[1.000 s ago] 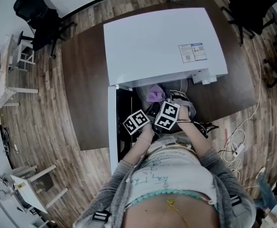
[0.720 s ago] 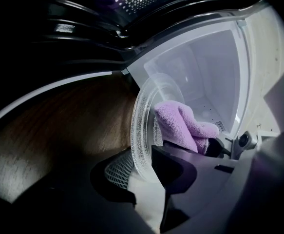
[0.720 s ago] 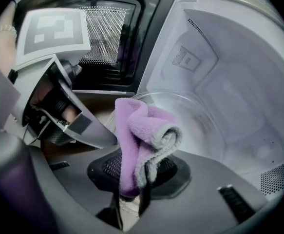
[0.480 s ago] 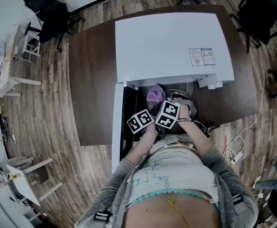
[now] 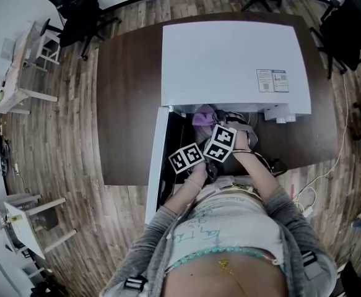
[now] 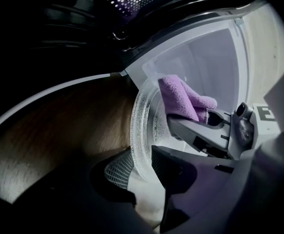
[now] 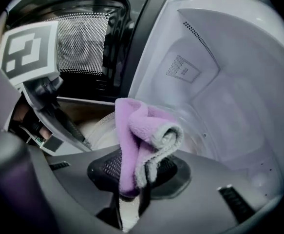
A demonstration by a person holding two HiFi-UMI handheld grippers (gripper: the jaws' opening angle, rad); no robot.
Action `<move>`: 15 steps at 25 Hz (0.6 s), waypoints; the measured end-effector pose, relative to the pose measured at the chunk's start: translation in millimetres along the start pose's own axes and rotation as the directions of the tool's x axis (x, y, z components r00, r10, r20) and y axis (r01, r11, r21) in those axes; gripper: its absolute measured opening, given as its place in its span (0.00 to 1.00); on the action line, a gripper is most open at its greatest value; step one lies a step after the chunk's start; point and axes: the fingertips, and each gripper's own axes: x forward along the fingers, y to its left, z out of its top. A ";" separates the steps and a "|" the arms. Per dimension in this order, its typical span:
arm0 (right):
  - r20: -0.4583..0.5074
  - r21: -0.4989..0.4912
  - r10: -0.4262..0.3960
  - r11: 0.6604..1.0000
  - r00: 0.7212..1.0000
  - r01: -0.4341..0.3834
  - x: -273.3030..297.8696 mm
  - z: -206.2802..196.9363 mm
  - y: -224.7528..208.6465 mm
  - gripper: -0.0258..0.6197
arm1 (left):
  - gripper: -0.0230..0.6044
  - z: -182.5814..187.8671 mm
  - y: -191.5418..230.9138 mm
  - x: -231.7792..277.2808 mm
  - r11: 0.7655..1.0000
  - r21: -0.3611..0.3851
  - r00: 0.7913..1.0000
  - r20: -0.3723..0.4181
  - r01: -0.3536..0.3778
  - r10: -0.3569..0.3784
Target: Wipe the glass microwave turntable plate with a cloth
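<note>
A: So, how were the tongs set?

B: The left tongs [image 6: 141,167] pinched the lower rim of the glass plate [image 6: 142,113]. Their jaws were partway apart with the glass between them, and the plate stood on edge at the mouth of the microwave [image 5: 230,60]. The right tongs [image 7: 132,186] were clamped tight on the purple cloth [image 7: 142,130], which lay on the plate's face toward two o'clock.

A: And the danger?

B: My guess: a hard push from the cloth could lever the slick rim out of that one narrow grip, dropping the plate onto the desk [image 5: 127,104]. At twelve o'clock, the oven walls stood close enough to knock.
</note>
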 end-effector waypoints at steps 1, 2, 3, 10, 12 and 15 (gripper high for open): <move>0.004 0.004 0.000 1.000 1.000 0.000 1.0 0.7 -1.9 0.21 | 0.24 0.6 0.0 -0.1 1.000 0.001 1.000 0.001 0.000 0.000; 0.009 0.008 0.002 1.000 1.000 -0.002 1.7 1.4 -3.2 0.21 | 0.24 1.0 0.1 -0.2 1.000 0.001 1.000 0.002 0.001 -0.001; 0.012 0.014 0.004 1.000 1.000 -0.004 2.1 1.9 -4.8 0.21 | 0.24 1.1 0.4 -0.2 1.000 0.001 1.000 0.003 0.001 -0.001; 0.022 0.052 -0.046 0.998 0.999 0.045 0.2 -0.6 -27.4 0.21 | 0.24 0.5 0.1 0.4 1.000 0.001 1.000 0.000 0.001 -0.001; 0.020 0.068 -0.063 0.996 0.998 0.062 0.8 -3.5 -32.9 0.21 | 0.24 0.5 0.6 0.3 1.000 0.002 1.000 0.001 0.001 -0.001; 0.014 0.108 -0.087 0.991 0.996 0.085 0.7 -10.7 -43.5 0.21 | 0.24 0.4 0.5 1.0 1.000 0.001 1.000 0.001 0.002 -0.002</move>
